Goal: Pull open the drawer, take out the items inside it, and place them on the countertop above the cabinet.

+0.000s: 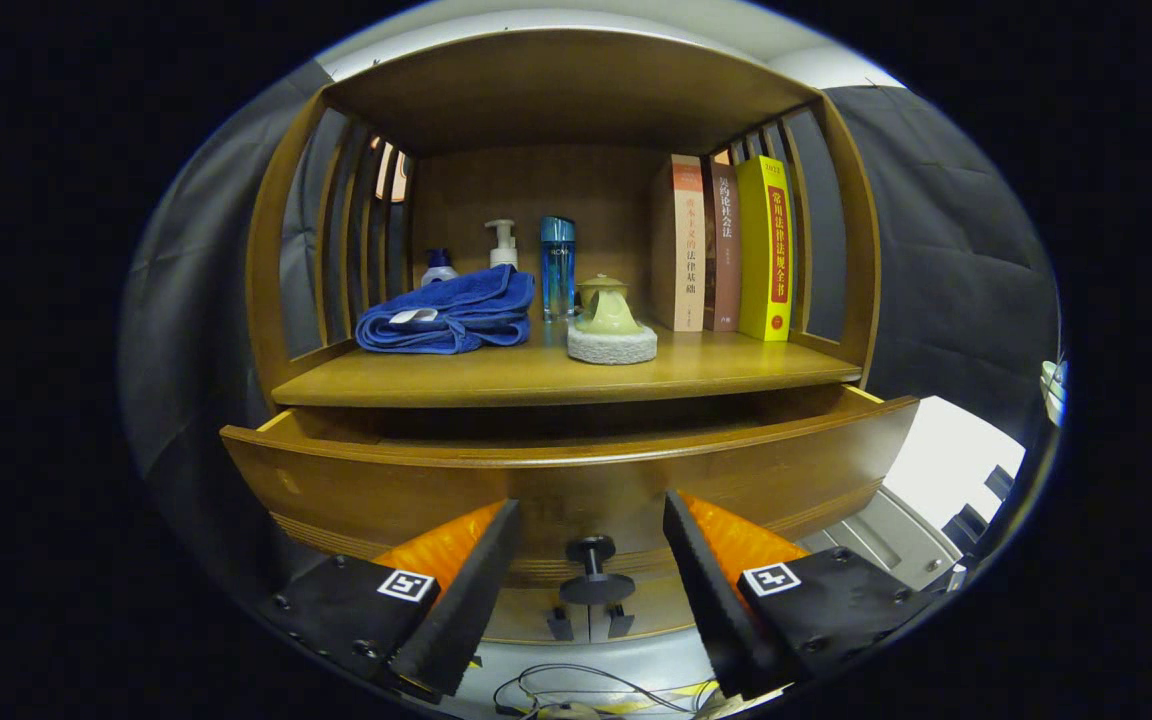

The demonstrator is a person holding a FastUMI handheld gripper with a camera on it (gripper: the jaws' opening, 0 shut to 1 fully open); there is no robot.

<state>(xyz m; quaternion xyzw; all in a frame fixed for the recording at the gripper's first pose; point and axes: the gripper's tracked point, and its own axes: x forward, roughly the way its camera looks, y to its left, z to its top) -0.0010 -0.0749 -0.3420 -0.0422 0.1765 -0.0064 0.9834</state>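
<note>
Your gripper (591,560) is spread wide and holds nothing; the round black knob (593,572) sits between its fingers, touching neither. It juts toward you from the curved wooden drawer (576,480), pulled partly open, long axis side to side. Beyond lies the countertop (536,380) with a folded blue towel (448,312).

Brown wooden drawer (576,475) with black knob (591,550); blue towel (448,312), yellow book (766,250), pale-green teapot (604,305).

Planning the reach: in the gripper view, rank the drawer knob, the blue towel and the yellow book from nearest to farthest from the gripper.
1. Drawer knob, between the open gripper's fingers.
2. Blue towel, on the countertop, beyond the fingers, left side.
3. Yellow book, upright at the right, farther back.
</note>
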